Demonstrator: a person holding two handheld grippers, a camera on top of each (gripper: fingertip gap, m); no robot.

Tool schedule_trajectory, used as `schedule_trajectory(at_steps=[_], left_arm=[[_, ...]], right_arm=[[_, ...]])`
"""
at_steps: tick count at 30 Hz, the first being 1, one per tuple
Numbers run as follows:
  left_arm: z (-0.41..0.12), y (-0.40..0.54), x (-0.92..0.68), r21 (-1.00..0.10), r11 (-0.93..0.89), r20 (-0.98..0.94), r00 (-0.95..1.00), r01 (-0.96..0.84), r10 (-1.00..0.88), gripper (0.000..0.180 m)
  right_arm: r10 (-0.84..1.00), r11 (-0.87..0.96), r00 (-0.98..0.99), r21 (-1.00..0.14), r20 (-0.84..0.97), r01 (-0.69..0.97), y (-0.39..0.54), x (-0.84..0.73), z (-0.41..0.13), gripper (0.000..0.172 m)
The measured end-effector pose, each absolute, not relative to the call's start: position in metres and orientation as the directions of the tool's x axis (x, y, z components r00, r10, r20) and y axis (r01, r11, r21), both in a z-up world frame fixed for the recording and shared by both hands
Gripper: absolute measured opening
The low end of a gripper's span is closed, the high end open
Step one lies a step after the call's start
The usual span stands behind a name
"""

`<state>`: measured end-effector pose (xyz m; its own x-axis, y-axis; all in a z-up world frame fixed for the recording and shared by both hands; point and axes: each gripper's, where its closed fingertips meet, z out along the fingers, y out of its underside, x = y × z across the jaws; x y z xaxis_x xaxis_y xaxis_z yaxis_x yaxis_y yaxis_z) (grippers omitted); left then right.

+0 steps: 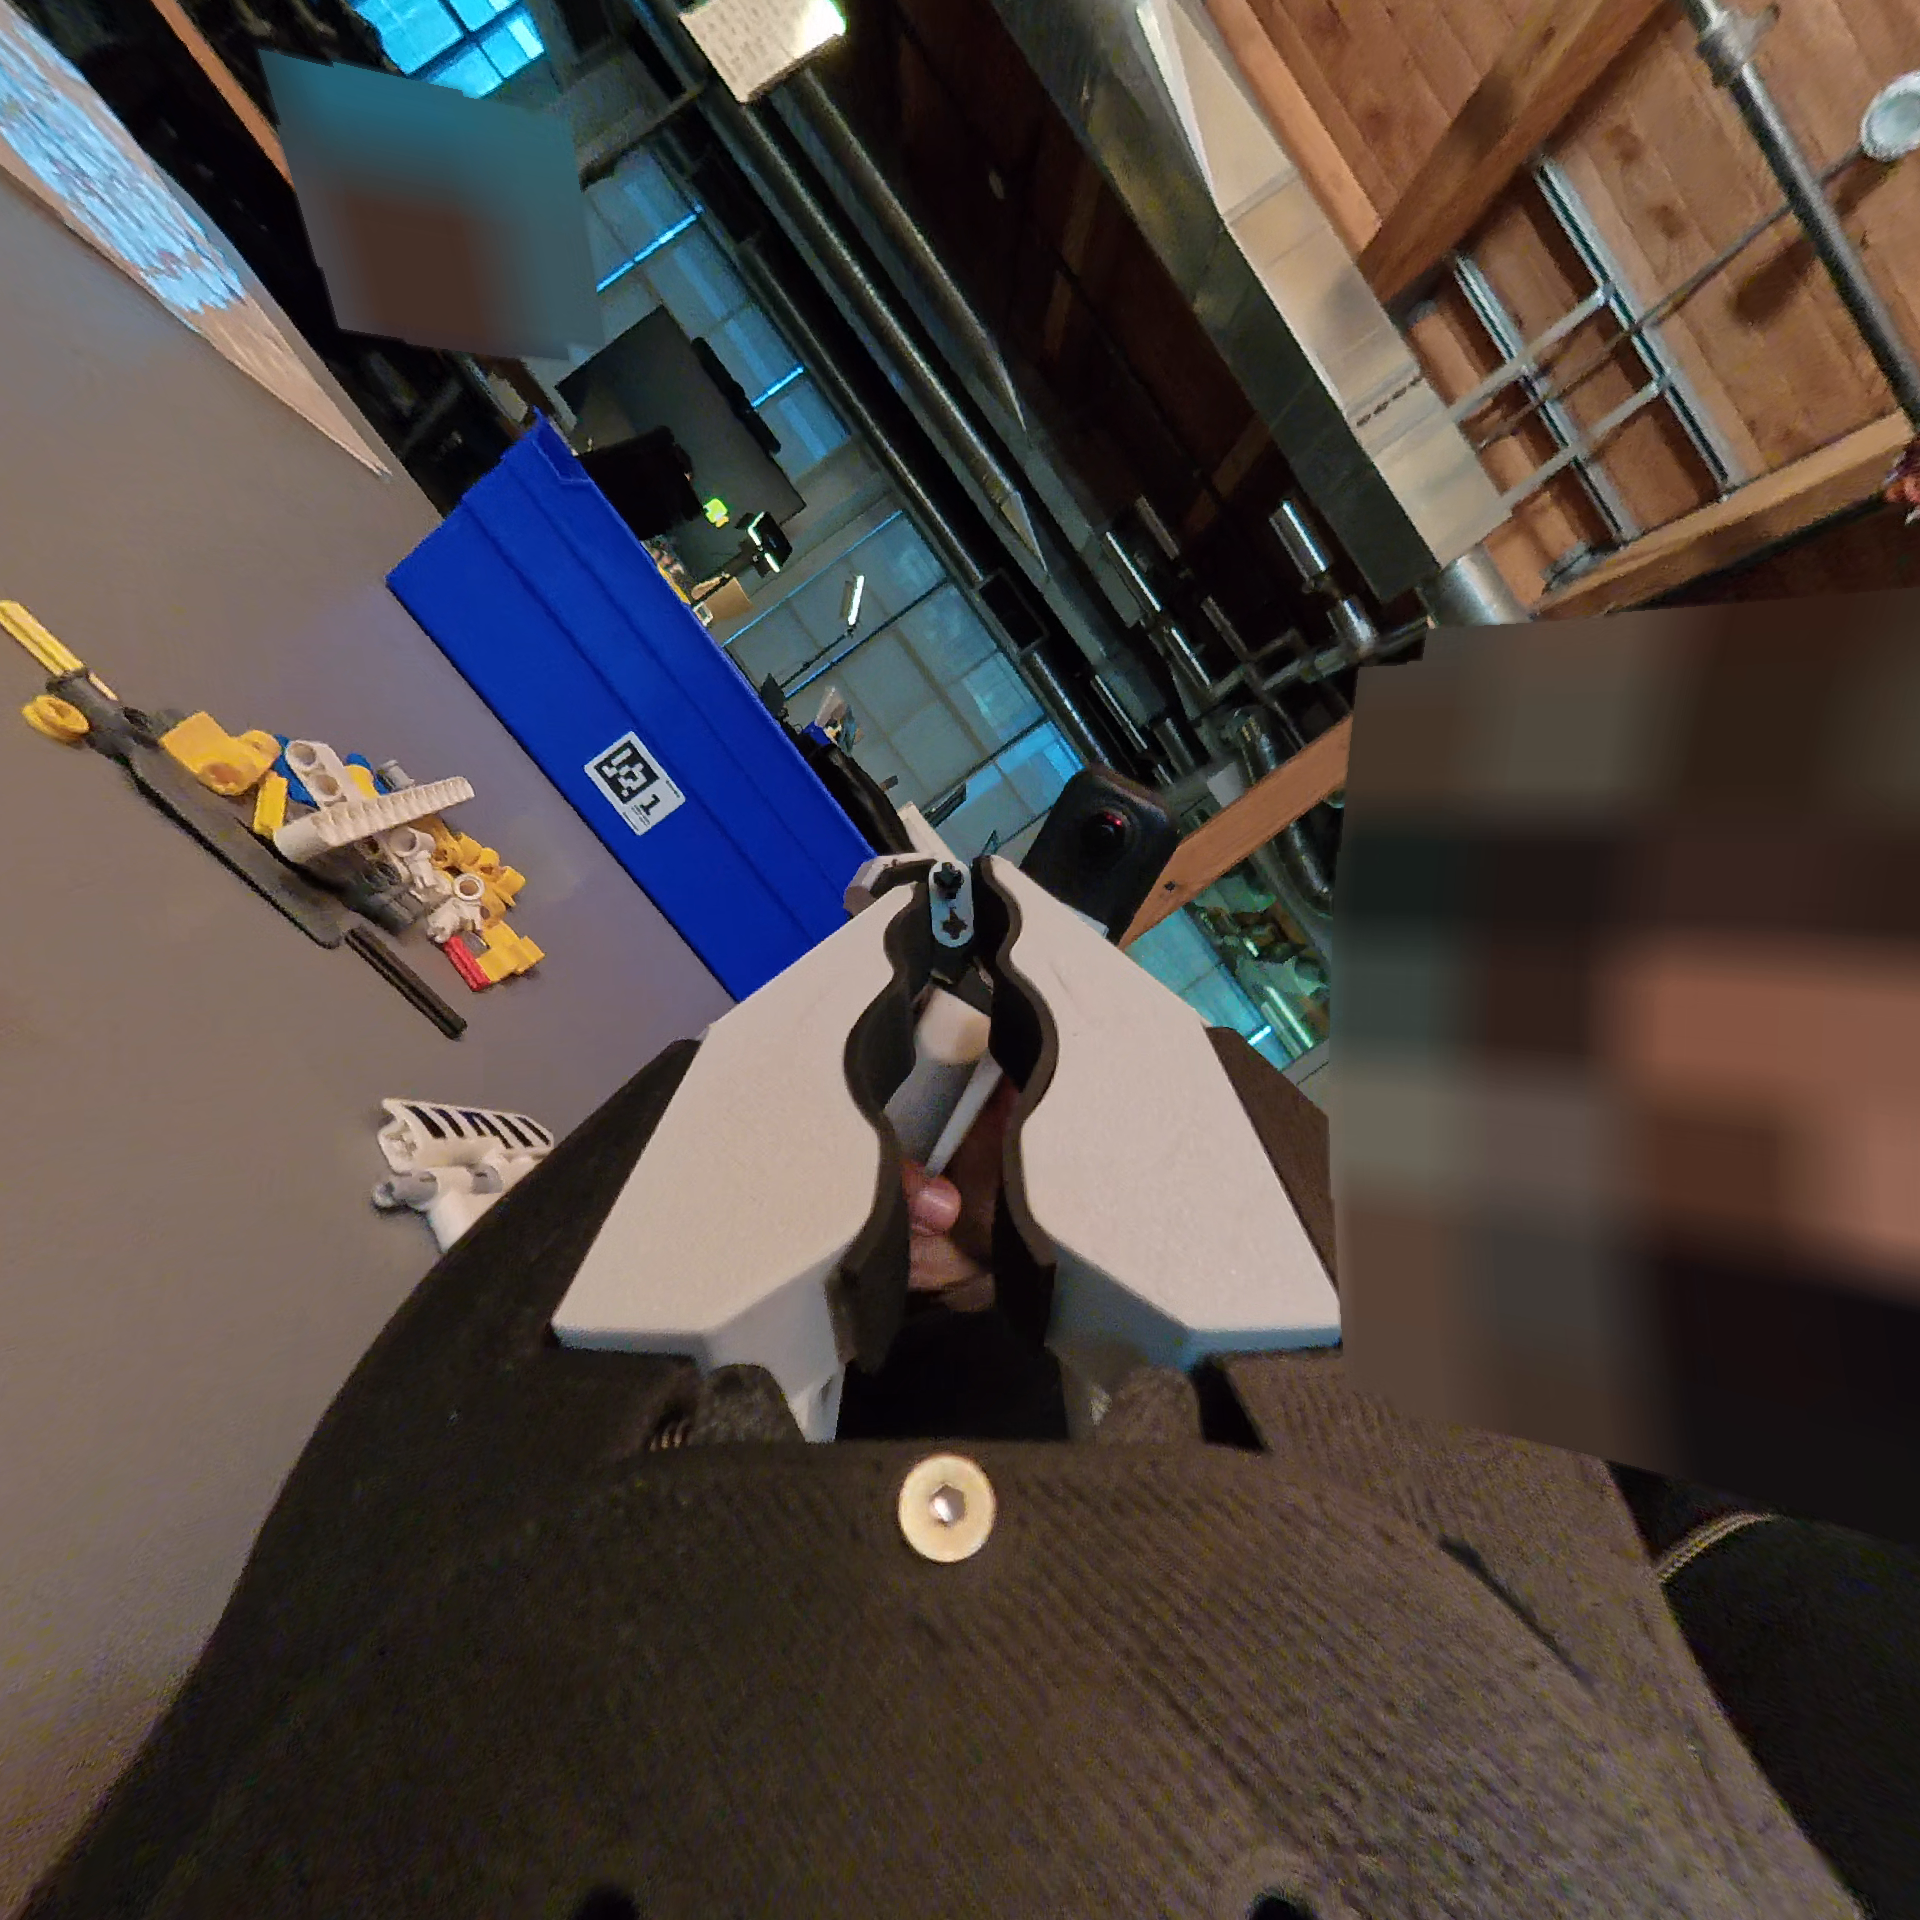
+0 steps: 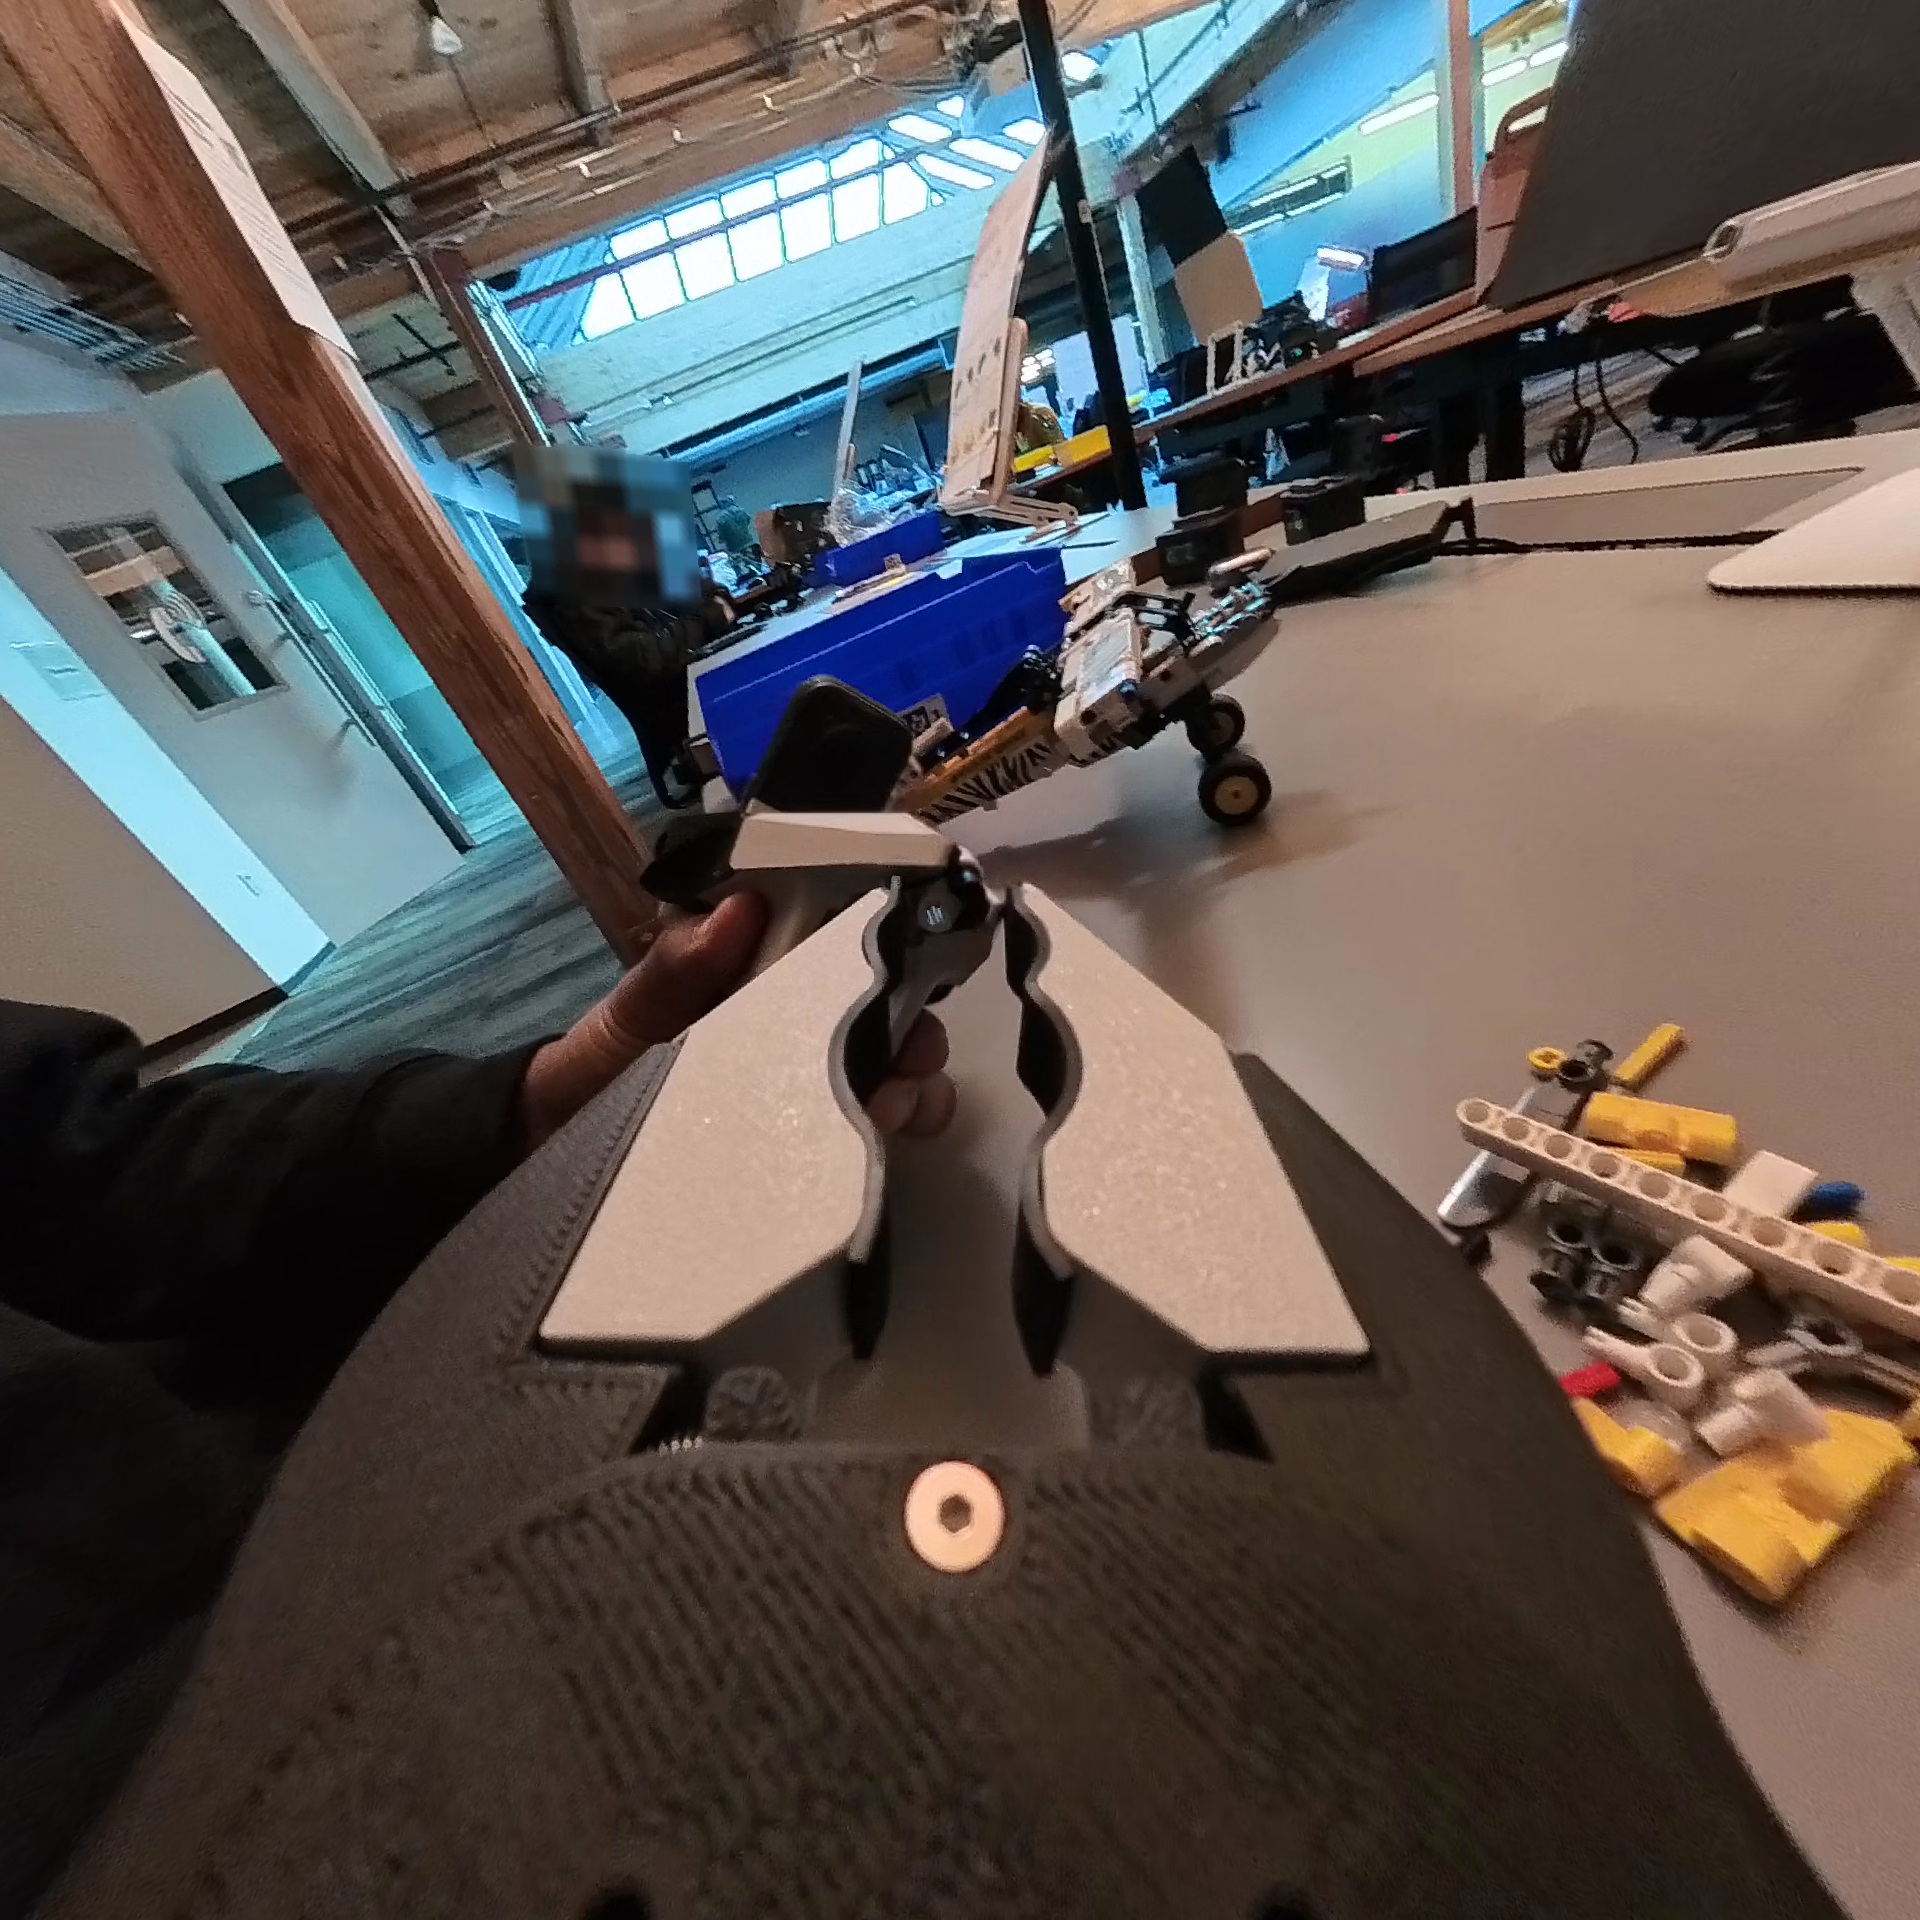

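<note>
My left gripper (image 1: 961, 894) is shut on a small flat grey connector piece (image 1: 954, 920) with cross-shaped holes, held in the air above the grey table (image 1: 156, 1039). A black pin (image 1: 948, 881) sits in the piece's top hole. My right gripper (image 2: 948, 909) faces it tip to tip. Its camera body (image 1: 1101, 831) shows just beyond in the left wrist view. In the right wrist view the left gripper (image 2: 821, 842), held by a hand (image 2: 665, 987), brings the grey piece (image 2: 931, 915) and pin (image 2: 971, 885) between my right fingertips.
A pile of loose yellow, white and black building parts (image 1: 343, 831) lies on the table, and also shows in the right wrist view (image 2: 1714, 1299). A white ribbed part (image 1: 457, 1143) lies apart. A blue bin (image 1: 623, 748) and a wheeled model (image 2: 1122, 675) stand farther off. A wooden post (image 2: 364, 468) rises at the left. Less than 4 cm separates the two grippers' tips.
</note>
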<state>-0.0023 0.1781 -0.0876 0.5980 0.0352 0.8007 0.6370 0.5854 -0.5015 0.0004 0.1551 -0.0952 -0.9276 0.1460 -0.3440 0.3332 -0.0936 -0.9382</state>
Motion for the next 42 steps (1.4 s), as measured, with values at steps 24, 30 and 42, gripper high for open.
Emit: schedule_trajectory(at_steps=[24, 30, 42], left_arm=[[-0.096, 0.195, 0.000, -0.478, 0.439, 0.817, 0.568, 0.761, -0.096, 0.004], [-0.097, 0.200, 0.006, -0.497, 0.401, 0.810, 0.577, 0.769, -0.103, 0.004], [-0.092, 0.198, 0.011, -0.534, 0.415, 0.776, 0.622, 0.737, -0.107, 0.011]], right_arm=[[0.205, -0.013, -0.963, -0.983, 0.176, -0.183, 0.189, 0.009, -0.092, 0.016], [0.225, -0.002, -0.950, -0.975, 0.214, -0.221, 0.189, 0.009, -0.093, 0.009], [0.241, -0.006, -0.930, -0.958, 0.278, -0.288, 0.191, 0.010, -0.091, 0.001]])
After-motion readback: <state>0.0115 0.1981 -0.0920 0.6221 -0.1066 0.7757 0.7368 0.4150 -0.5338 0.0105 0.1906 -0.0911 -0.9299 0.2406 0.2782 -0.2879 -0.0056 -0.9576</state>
